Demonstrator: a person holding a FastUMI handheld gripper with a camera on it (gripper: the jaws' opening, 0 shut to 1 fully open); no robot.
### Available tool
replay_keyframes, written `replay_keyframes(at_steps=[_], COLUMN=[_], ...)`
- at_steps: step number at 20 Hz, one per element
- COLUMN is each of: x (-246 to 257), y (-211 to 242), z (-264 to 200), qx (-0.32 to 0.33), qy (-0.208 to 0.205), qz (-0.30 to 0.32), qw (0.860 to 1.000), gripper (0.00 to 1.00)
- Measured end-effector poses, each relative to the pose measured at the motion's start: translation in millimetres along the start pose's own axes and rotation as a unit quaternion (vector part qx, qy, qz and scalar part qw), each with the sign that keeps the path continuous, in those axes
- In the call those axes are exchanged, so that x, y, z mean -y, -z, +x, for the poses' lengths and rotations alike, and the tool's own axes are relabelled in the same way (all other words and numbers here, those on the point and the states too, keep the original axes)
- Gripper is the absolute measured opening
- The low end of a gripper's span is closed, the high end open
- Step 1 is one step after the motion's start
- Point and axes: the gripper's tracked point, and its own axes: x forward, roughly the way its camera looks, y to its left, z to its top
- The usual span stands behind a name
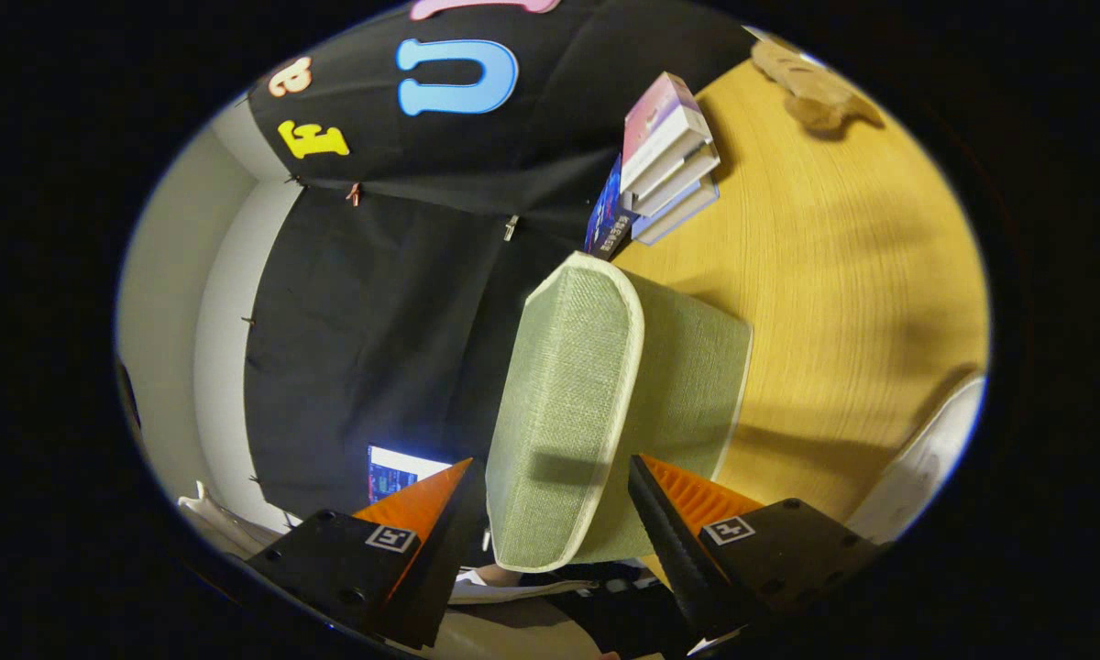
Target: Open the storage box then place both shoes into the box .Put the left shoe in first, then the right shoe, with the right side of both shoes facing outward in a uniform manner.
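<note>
Green woven cloth covers the storage box (pixel 605 403), which has a pale trim along its edges and sits on a wooden table (pixel 843 275). The view is turned on its side, so the table looks like a wall next to the box. The gripper (pixel 550 495) is spread wide, with one finger on each side of the box's near end, and neither finger seems to press on it yet. I think it is held this way so the fingers can close on the lid's edge and lift it, since the box has to be opened first. The lid looks shut for now. A stack of books (pixel 665 160) rests on the table beyond the box, and a tan, soft-looking thing (pixel 811 87) lies farther off; I cannot tell what it is. A lit screen (pixel 394 472) glows near one finger.
</note>
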Motion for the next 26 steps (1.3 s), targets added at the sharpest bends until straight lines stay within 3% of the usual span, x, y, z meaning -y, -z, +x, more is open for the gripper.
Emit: replay_keyframes(at_steps=[5, 8, 9, 11, 14, 20, 26], x=[0.1, 5.2, -0.1, -8.3, -24.4, -102.0, -192.2], y=[-0.5, 1.3, -6.0, -11.7, -13.2, -19.8, -25.9], z=[15.9, 22.2, 12.3, 6.4, 3.5, -1.7, 39.7], qx=[-0.006, -0.002, 0.010, 0.024, 0.038, 0.076, 0.081], qy=[-0.079, -0.097, -0.116, -0.106, -0.076, -0.063, -0.024], qz=[0.075, 0.101, 0.093, 0.063, 0.037, -0.018, -0.105], qw=[0.994, 0.990, 0.989, 0.992, 0.996, 0.995, 0.991], gripper=[0.94, 0.53, 0.37, 0.05, 0.05, 0.05, 0.05])
